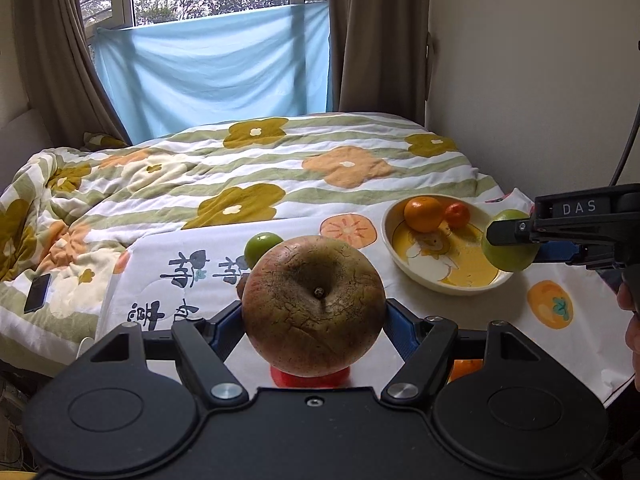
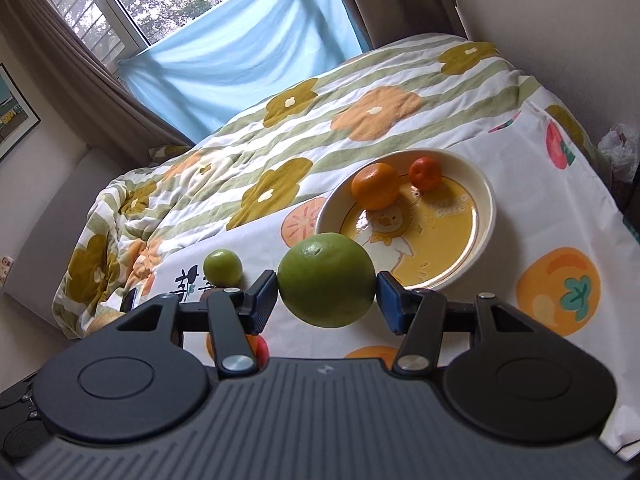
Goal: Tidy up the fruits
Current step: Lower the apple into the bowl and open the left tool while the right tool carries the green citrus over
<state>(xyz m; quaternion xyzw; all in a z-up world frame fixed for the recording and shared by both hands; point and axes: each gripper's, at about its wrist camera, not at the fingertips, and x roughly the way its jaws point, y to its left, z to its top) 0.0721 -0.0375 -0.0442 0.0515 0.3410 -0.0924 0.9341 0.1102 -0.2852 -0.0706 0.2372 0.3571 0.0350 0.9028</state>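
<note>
Behind everything I see a window hung with a blue cloth [image 1: 212, 68] and a bed under a flowered quilt [image 1: 248, 172]; a phone [image 1: 38, 293] lies on the quilt far left of my left gripper [image 1: 314, 316]. That gripper is clenched on a big reddish-brown apple [image 1: 314, 306], lifted off the white fruit-print tablecloth [image 2: 552, 216]. Just beyond the apple, slightly left, 1 small green fruit [image 1: 262, 249] sits on the cloth. Ahead and to the right stands the yellow bowl [image 1: 390, 236] with 1 orange [image 1: 425, 214] and 1 small tangerine [image 1: 457, 215] inside. Right of the bowl, my right gripper [image 2: 326, 298] is grasping a large green citrus [image 2: 326, 280] between its blue pads [image 2: 264, 300], held in the air near the bowl's rim.
</note>
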